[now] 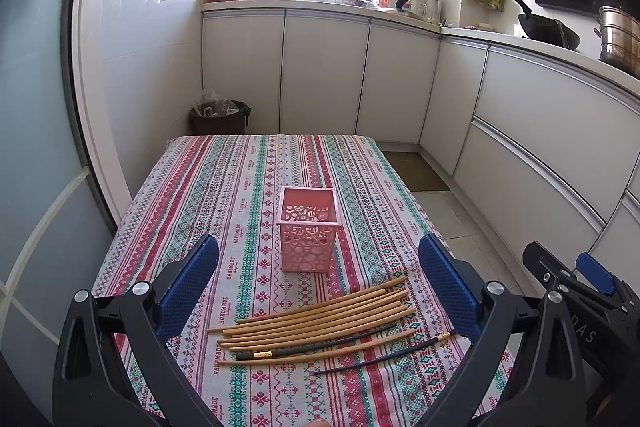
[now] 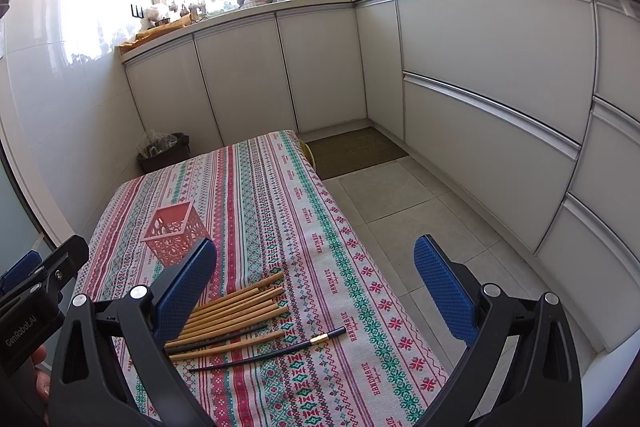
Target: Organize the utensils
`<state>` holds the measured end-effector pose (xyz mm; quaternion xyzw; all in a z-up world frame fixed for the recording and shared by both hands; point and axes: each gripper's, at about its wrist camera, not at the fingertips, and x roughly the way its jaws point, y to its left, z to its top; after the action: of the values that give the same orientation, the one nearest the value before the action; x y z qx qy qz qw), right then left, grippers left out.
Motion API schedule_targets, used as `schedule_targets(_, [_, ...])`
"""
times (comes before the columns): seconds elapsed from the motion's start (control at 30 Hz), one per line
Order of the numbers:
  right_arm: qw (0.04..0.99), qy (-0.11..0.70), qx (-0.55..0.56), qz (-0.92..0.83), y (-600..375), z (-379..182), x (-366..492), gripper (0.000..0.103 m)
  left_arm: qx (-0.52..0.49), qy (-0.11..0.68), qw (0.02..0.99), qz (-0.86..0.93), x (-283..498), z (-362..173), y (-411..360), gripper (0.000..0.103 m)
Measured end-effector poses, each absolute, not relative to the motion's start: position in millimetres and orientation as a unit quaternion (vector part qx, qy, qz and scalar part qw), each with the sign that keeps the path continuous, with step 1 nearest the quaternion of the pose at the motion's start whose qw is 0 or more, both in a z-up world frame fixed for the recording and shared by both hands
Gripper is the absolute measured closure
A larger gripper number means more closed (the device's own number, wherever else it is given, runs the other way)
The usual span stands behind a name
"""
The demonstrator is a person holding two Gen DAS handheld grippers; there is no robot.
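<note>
Chopsticks [image 1: 316, 323] lie nearest the lens, a loose fan of bamboo sticks on the tabletop [image 1: 240, 187], with two dark chopsticks among them: one [image 1: 316, 345] tucked into the lower edge of the fan, the other [image 1: 384, 355] lying apart on the near side, its gold band toward the right. Their long axes run across the view, left to right, rising slightly at the right ends.

Just beyond them stands the pink basket [image 1: 308, 231], upright, its open top showing nothing inside, so by my reading no utensil has been stowed yet.

The left hand-held gripper [image 1: 318, 287] hangs above the pile with its jaws spread wide and nothing between them; the sticks lie directly ahead and below, between the two blue pads [image 1: 188, 287]. The right hand-held gripper [image 2: 316, 287] is likewise released and empty, but the sticks [image 2: 236, 311] sit toward its left pad and the basket [image 2: 176, 235] further left.

The left one looks nearer and better centred. Since the sticks lie crosswise to its fingers, a straight descent would probably close along their length, so a wrist turn seems needed.
</note>
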<state>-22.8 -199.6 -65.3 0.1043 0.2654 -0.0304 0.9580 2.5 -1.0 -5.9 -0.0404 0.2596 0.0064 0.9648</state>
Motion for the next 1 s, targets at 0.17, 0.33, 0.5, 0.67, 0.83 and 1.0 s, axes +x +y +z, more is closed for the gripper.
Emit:
schedule_targets(0.17, [0.958, 0.266, 0.105, -0.031, -199.6, -65.0, -22.5, 0.007, -0.041, 0.26, 0.965, 0.007, 2.6, -6.3, -1.7, 0.007])
schedule_targets(0.33, [0.958, 0.266, 0.105, -0.031, -199.6, -65.0, -22.4, 0.007, -0.04, 0.26, 0.965, 0.007, 2.5, -6.7, -1.7, 0.007])
schedule_targets(0.5, [0.958, 0.266, 0.105, -0.031, -199.7, -65.1, -22.3, 0.007, -0.04, 0.26, 0.965, 0.006, 2.5, -7.3, -1.9, 0.007])
schedule_targets(0.67, [0.958, 0.265, 0.105, -0.031, -199.6, -65.2, -22.2, 0.007, -0.039, 0.262, 0.964, 0.006, 2.6, -10.2, -2.4, 0.007])
schedule_targets(0.83, [0.958, 0.266, 0.106, -0.031, -199.7, -65.0, -22.2, 0.007, -0.037, 0.264, 0.964, 0.006, 2.4, -13.0, -4.3, 0.007])
schedule_targets(1.0, [0.957, 0.267, 0.112, -0.033, -201.8, -64.7, -21.6, 0.007, -0.036, 0.269, 0.962, 0.004, 5.5, -14.1, -5.1, 0.007])
